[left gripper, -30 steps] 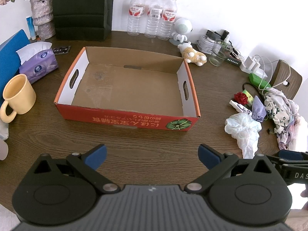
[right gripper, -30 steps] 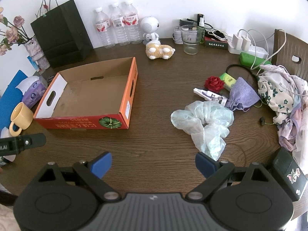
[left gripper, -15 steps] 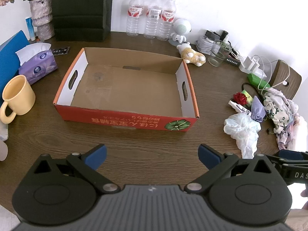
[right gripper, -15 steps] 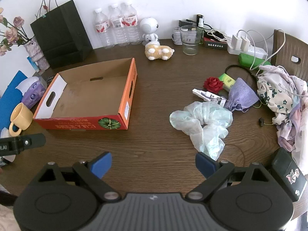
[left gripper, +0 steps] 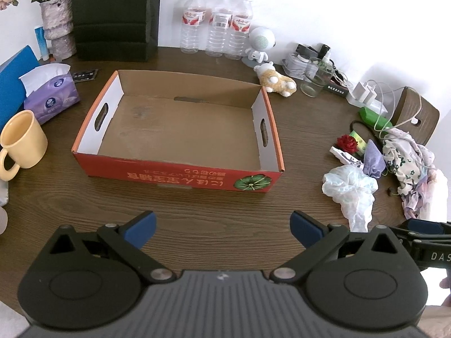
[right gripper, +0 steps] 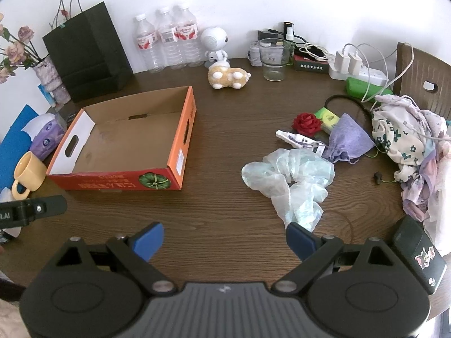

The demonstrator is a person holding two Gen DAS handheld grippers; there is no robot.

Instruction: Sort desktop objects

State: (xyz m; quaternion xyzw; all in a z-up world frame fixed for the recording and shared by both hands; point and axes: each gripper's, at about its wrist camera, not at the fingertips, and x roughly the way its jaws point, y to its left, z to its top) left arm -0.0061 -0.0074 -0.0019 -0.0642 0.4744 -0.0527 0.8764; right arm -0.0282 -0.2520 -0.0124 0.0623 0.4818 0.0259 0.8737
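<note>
Blue pads tip both of your grippers: the left gripper (left gripper: 222,228) is angled down over bare wood in front of the cardboard box (left gripper: 180,174), jaws spread wide with nothing between them, and the right gripper (right gripper: 224,238) is angled down the same way, jaws equally wide and empty, its right pad just beside the crumpled plastic bag (right gripper: 290,180). The box sits left of centre on the wooden table (right gripper: 225,129), open side up, with nothing inside. Count the items to its right: one red rose (right gripper: 306,123), one purple pouch (right gripper: 349,140), one white tube (right gripper: 298,141), one floral cloth heap (right gripper: 408,146). Along the back wall you have three water bottles (right gripper: 166,45), one plush toy (right gripper: 228,76), one glass cup (right gripper: 274,59). Left of the box stand one yellow mug (left gripper: 22,140) and one tissue pack (left gripper: 50,95).
</note>
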